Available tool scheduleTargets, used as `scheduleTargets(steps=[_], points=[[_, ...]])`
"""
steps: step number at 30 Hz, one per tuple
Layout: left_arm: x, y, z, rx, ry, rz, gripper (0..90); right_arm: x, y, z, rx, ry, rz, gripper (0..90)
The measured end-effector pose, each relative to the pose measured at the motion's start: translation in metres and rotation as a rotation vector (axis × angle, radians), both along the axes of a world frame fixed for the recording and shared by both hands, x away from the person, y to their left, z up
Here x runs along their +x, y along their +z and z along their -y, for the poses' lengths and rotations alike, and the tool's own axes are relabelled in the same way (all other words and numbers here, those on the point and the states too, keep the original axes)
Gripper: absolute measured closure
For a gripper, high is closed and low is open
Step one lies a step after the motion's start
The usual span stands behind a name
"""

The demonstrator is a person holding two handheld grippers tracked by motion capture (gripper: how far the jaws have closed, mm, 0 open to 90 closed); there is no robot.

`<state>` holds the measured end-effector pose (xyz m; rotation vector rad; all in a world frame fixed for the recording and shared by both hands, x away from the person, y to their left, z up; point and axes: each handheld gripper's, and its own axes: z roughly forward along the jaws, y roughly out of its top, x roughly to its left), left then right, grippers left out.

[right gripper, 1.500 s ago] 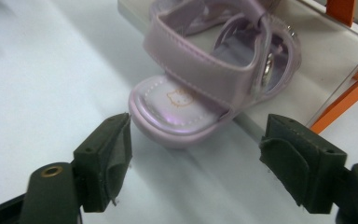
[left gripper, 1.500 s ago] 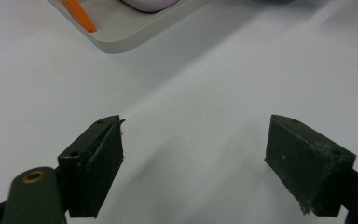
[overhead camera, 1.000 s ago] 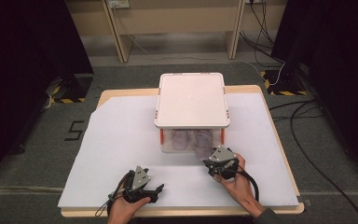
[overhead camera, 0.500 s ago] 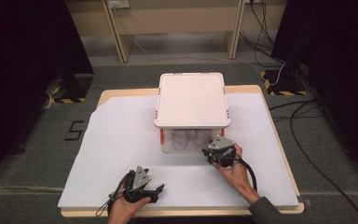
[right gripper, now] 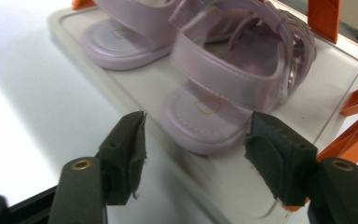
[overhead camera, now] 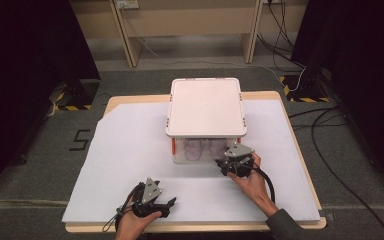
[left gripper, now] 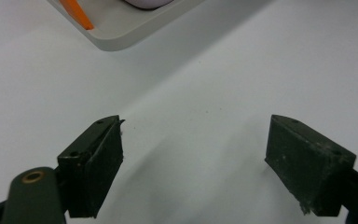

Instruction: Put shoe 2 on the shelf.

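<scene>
Sandals, two pale lilac ones, stand side by side on the lower tray (right gripper: 335,70) of a small white rack with orange posts. The nearer sandal (right gripper: 223,100) has its rounded toe pointing straight at the right gripper (right gripper: 193,140), reaching into the gap between the two black fingers (right gripper: 128,154); neither pad touches it, each standing just clear of the toe's sides. The farther sandal (right gripper: 126,32) lies beyond the finger at the left of the right gripper view, well outside the gap. From above, the right gripper (overhead camera: 228,164) sits at the rack's open front under the top shelf (overhead camera: 205,105), and the sandals (overhead camera: 205,148) show dimly through that opening.

The right gripper's jaws stand open, and they have just been opening, with only the sandal's toe between them, unheld. The left gripper (left gripper: 193,158) is spread wide with nothing but bare white table cover (left gripper: 214,93) between its fingers; a corner of the rack's tray lies well ahead of them.

Compared with a second ago, the right hand has come in from a little way off the rack's front corner to the front edge of the tray. The left hand (overhead camera: 137,220) rests where it was near the table's front edge.
</scene>
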<state>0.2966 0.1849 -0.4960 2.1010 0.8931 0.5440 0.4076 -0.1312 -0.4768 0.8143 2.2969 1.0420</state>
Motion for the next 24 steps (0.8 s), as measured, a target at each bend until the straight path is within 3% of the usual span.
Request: scheduleTargets(steps=[10, 24], points=[[-0.001, 0.001, -0.001, 0.000, 0.000, -0.001, 18.6, -0.016, 0.010, 0.004, 0.059, 0.063, -0.023, 38.3], [-0.001, 0.001, -0.001, 0.002, -0.002, -0.001, 18.6, -0.045, 0.013, 0.027, 0.066, 0.075, -0.058, 36.2]])
